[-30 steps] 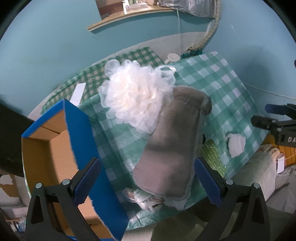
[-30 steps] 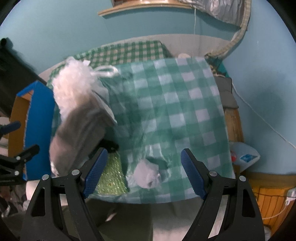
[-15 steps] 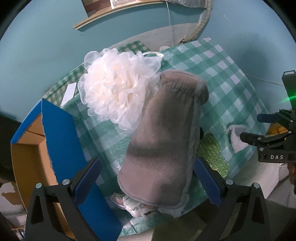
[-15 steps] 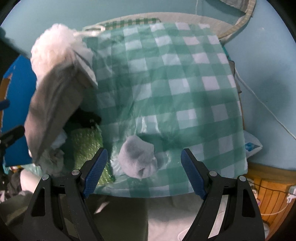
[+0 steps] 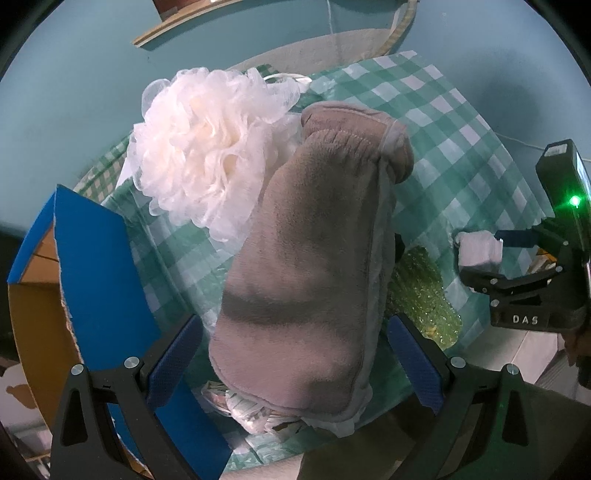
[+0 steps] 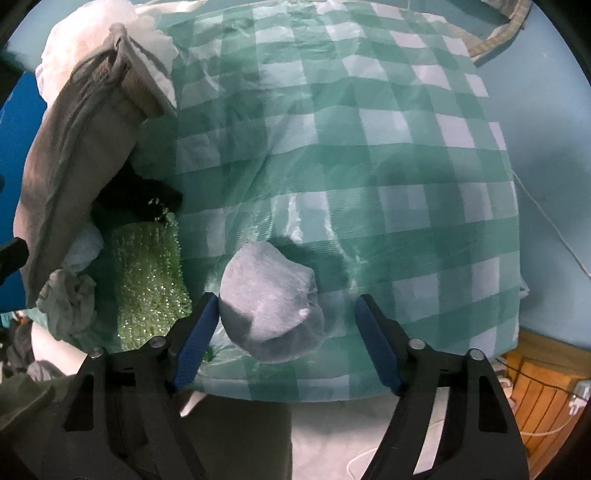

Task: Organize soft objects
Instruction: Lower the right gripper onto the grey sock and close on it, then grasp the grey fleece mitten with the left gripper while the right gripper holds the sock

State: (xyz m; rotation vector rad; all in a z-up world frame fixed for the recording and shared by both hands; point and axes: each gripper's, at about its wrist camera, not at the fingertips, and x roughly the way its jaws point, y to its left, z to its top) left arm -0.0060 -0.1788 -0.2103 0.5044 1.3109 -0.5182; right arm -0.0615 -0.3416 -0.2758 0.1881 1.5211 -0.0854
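A grey plush mitt lies on the green checked cloth, with a white mesh bath pouf behind it. My left gripper is open, its fingers on either side of the mitt's near end. A balled light-grey sock sits near the cloth's front edge. My right gripper is open around the sock, left pad close to it. It also shows in the left wrist view. A green glittery sponge lies between mitt and sock.
A blue cardboard box with an open brown inside stands left of the cloth. A crumpled pale cloth and a black item lie by the mitt. A wooden shelf hangs on the teal wall.
Both grippers have moved forward and down. The left now brackets the mitt's near end, and the right now brackets the sock. Both stay open.
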